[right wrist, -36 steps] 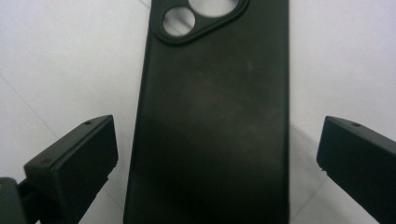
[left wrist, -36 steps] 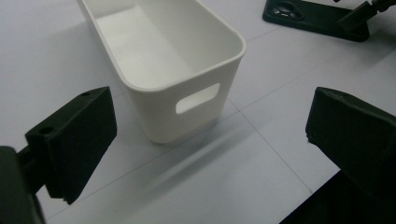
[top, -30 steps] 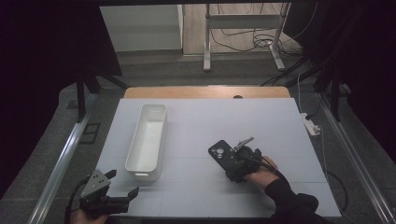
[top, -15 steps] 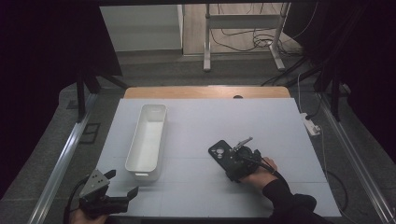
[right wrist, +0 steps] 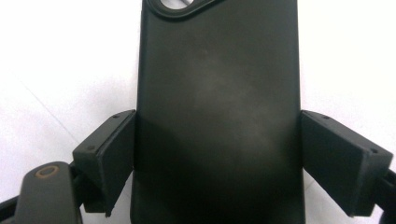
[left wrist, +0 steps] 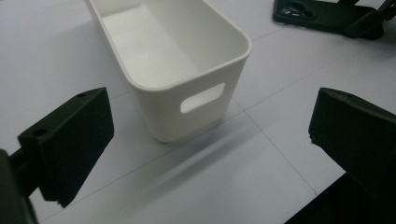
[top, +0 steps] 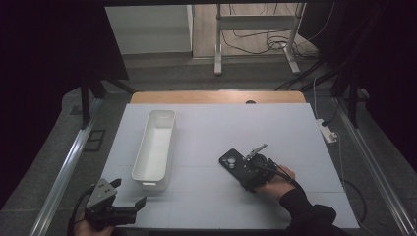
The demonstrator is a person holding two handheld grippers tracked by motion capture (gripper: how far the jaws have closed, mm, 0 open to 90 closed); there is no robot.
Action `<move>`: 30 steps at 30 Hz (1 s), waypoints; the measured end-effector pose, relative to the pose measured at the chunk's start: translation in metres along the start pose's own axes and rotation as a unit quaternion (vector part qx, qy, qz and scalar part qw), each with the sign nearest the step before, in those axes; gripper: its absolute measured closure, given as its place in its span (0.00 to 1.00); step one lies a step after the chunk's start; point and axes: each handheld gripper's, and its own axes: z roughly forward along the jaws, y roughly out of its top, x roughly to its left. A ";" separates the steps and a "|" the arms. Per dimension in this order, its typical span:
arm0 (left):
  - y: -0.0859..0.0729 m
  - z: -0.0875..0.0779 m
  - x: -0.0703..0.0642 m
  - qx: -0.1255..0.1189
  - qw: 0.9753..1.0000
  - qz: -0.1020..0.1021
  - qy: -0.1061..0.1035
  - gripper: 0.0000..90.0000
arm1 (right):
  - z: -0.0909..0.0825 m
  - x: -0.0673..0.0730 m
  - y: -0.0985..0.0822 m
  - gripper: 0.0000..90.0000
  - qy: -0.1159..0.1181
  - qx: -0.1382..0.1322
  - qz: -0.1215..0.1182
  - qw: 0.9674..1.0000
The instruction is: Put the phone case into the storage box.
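Right hand-held gripper [top: 244,169] clamps the black phone case [right wrist: 219,107]; left hand-held gripper [top: 129,196] gapes.

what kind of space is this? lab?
Probably a lab or a data-collection rig, not a home. A table with a plain white mat sits under an overhead camera, metal rails flank it, and loose cables and a power strip lie on the floor.

The room lay dim around the pale table [top: 216,123], a metal stand [top: 255,37] and loose cables [top: 255,42] on the far floor.
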 end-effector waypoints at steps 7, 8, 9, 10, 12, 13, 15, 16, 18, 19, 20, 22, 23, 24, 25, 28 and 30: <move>0.001 0.000 -0.001 0.004 1.000 0.000 0.005 0.00 | -0.008 -0.003 -0.003 0.16 0.004 -0.026 0.000 1.000; 0.001 0.001 -0.001 0.005 1.000 -0.007 0.000 0.00 | -0.010 -0.003 -0.003 0.16 0.006 -0.033 -0.001 0.999; 0.001 0.001 -0.001 0.005 1.000 -0.007 0.000 0.00 | -0.010 -0.003 -0.003 0.16 0.006 -0.033 -0.001 0.999; 0.002 0.001 0.000 0.005 1.000 -0.008 -0.003 0.00 | -0.013 -0.003 -0.004 0.16 0.010 -0.039 -0.001 0.999; 0.003 0.000 -0.001 0.007 1.000 -0.010 -0.007 0.00 | -0.015 -0.004 -0.005 0.16 0.012 -0.047 -0.003 0.999; 0.005 0.000 -0.002 0.001 1.000 -0.009 -0.011 0.00 | -0.019 -0.004 -0.006 0.16 0.020 -0.057 -0.004 0.998; 0.008 0.000 -0.004 -0.002 1.000 -0.007 -0.012 0.00 | -0.023 -0.004 -0.007 0.16 0.024 -0.064 -0.007 0.998; 0.008 0.000 -0.004 -0.002 1.000 -0.007 -0.012 0.00 | -0.023 -0.004 -0.007 0.16 0.024 -0.064 -0.007 0.998; 0.011 0.001 -0.007 -0.012 1.000 -0.007 -0.026 0.00 | -0.030 -0.006 -0.009 0.16 0.025 -0.073 -0.007 0.997; 0.012 0.000 -0.007 -0.015 0.999 -0.010 -0.032 0.00 | -0.032 -0.007 -0.010 0.16 0.028 -0.078 -0.005 0.997; 0.013 0.000 -0.008 -0.019 0.999 -0.010 -0.044 0.00 | -0.035 -0.007 -0.011 0.16 0.031 -0.080 -0.002 0.996; 0.015 0.000 -0.009 -0.021 0.998 -0.007 -0.051 0.00 | -0.037 -0.008 -0.011 0.16 0.034 -0.086 0.000 0.996; 0.016 0.000 -0.010 -0.022 0.998 -0.004 -0.053 0.00 | -0.040 -0.009 -0.012 0.16 0.034 -0.091 -0.002 0.995; 0.017 0.001 -0.010 -0.022 0.998 0.001 -0.055 0.00 | -0.042 -0.009 -0.013 0.16 0.038 -0.096 -0.001 0.995; 0.018 0.001 -0.011 -0.024 0.998 0.002 -0.058 0.00 | -0.043 -0.010 -0.013 0.16 0.040 -0.099 0.000 0.994; 0.026 0.004 -0.013 -0.029 0.997 0.015 -0.066 0.00 | -0.048 -0.009 -0.015 0.16 0.044 -0.108 -0.006 0.993; 0.029 0.006 -0.014 -0.031 0.997 0.019 -0.069 0.00 | -0.051 -0.009 -0.016 0.16 0.047 -0.113 -0.006 0.993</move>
